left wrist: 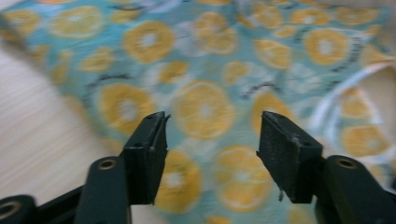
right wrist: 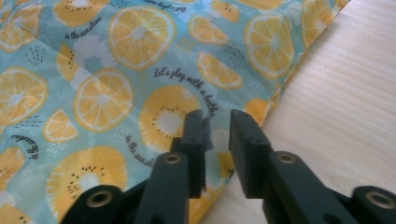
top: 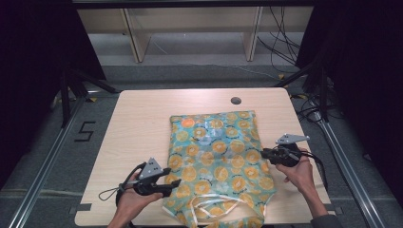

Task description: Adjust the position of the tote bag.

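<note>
a teal bag (top: 218, 161) printed with orange slices lies flat on the pale wooden counter (top: 138, 128), its closed end toward the far side and its mouth toward the person. the white handles (top: 216, 204) curl at the near end, close to the counter's front edge.

the left claw (top: 173, 183) sits at the bag's near left edge, held in the person's left hand (top: 130, 199). in the left gripper view its jaws stand wide apart above the fabric (left wrist: 205, 107), nothing between the pads, and the print is blurred. a white handle strip (left wrist: 336, 100) curves past on the right of that view.

the right claw (top: 263, 153) is at the bag's right edge, about halfway along its length, held in the right hand (top: 299, 173). in the right gripper view its jaws are narrowly parted, a small gap between them, hanging over the bag's edge (right wrist: 275, 95) where cloth meets bare wood (right wrist: 350, 93). no fabric is pinched between the pads as far as the view shows. small script runs across the cloth beside the jaws.

a round cable hole (top: 235, 100) sits in the counter beyond the bag's far end, apart from it.
</note>
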Action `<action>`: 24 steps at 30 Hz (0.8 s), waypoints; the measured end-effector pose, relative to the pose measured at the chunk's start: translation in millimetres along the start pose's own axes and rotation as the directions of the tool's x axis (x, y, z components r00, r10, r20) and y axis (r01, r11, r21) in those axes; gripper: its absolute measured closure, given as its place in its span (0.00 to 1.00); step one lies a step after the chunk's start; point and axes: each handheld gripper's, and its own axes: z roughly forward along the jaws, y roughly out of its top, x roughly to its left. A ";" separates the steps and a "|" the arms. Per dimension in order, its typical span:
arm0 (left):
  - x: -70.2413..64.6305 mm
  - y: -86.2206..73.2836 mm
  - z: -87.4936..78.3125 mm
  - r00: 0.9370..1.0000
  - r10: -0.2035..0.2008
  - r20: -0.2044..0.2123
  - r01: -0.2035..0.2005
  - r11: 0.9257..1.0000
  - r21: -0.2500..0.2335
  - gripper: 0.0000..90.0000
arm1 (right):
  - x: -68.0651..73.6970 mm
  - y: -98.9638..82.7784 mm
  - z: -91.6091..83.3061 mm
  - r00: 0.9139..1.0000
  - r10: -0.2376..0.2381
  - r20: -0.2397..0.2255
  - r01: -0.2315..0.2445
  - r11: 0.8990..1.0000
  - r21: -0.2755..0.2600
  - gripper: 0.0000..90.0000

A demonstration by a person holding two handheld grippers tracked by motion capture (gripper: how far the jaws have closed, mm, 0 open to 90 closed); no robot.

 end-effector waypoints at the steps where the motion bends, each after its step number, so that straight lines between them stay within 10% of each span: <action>1: -6.9 1.3 2.6 1.000 0.016 0.019 -0.016 1.000 0.012 0.43 | 0.7 0.4 -1.1 1.000 -0.009 0.008 0.009 1.000 -0.001 0.80; 9: -33.4 -1.3 25.1 0.990 0.029 0.138 -0.045 0.992 0.116 0.39 | 8.7 3.3 -7.3 1.000 -0.017 0.008 0.017 1.000 0.003 0.74; 12: -35.5 -2.2 32.7 0.985 0.051 0.168 -0.072 0.990 0.121 0.58 | 9.2 2.7 -6.3 1.000 -0.019 0.010 0.019 1.000 0.004 0.74; 18: -30.6 -1.9 44.6 0.979 0.148 0.139 -0.168 0.975 0.145 0.98 | 8.1 3.1 -6.2 0.999 -0.033 0.006 0.033 0.999 -0.002 0.73; 24: -20.3 10.6 41.1 0.983 0.151 0.101 -0.161 0.982 0.099 1.00 | 10.1 3.0 -7.2 1.000 -0.010 0.000 0.010 1.000 0.002 0.73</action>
